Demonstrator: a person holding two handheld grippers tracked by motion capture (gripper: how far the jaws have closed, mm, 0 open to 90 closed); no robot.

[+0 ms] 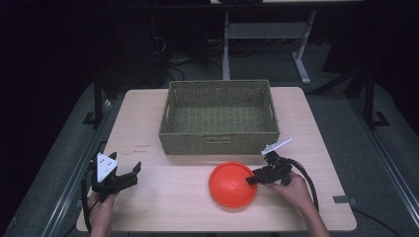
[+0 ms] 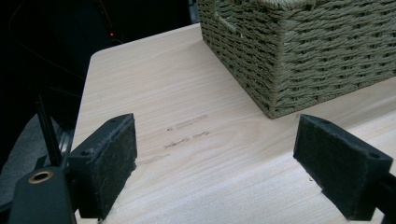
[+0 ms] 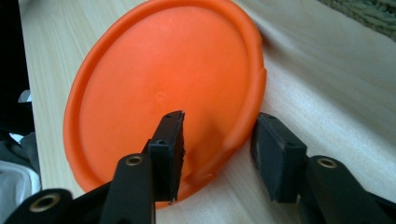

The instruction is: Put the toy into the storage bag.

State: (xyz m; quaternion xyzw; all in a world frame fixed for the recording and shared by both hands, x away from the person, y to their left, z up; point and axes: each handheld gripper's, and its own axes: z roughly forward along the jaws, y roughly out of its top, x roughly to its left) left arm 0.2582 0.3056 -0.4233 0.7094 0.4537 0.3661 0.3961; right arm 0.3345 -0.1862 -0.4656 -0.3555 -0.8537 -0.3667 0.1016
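Jaws, right gripper (image 3: 217, 149) — parted, straddling the near rim of the orange plate (image 3: 159, 88), one jaw over its inside, one outside. Plate lies on the table (image 1: 163, 197), just in front of the woven basket (image 1: 220, 116). Jaws, left gripper (image 2: 215, 168) — wide apart, holding nothing, above bare tabletop near the basket's corner.

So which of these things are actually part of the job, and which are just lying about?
In the job:
- orange plate
- right gripper, jaws open astride its rim

Just there:
- woven basket, empty
- left gripper, open over bare table
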